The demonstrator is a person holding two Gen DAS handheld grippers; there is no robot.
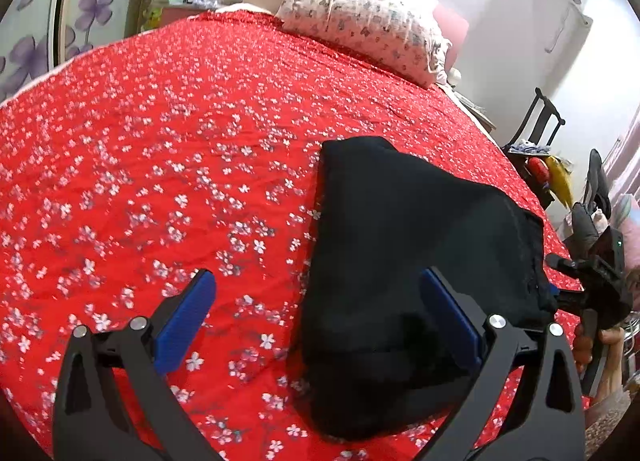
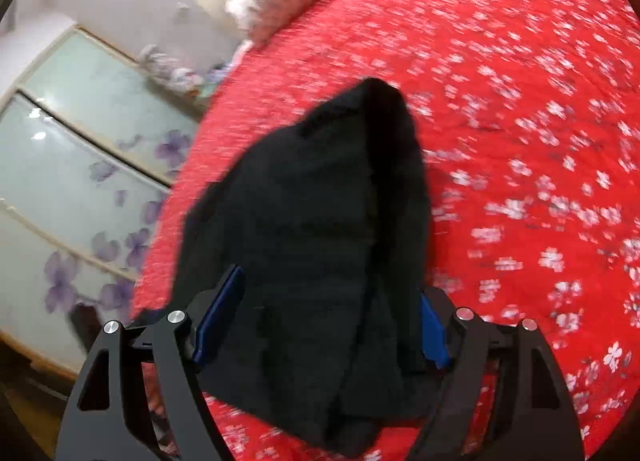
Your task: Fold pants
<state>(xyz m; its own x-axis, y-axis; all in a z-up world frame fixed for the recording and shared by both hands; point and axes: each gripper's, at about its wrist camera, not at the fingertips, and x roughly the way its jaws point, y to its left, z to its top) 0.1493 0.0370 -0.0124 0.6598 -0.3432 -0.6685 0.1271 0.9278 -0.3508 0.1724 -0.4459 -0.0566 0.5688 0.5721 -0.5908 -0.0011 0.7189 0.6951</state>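
The black pants lie folded into a thick bundle on the red flowered bedspread. My left gripper hovers open over the bundle's left edge. Its right pad is above the cloth and its left pad above bare bedspread. At the bundle's right end a hand holds my right gripper. In the right wrist view the pants fill the gap between the blue pads. That right gripper stands open, its jaws wide apart around the near end of the bundle. This view is blurred.
A flowered pillow lies at the head of the bed. Sliding wardrobe doors with purple flowers run along one side. A dark chair and a small table with clutter stand past the other edge.
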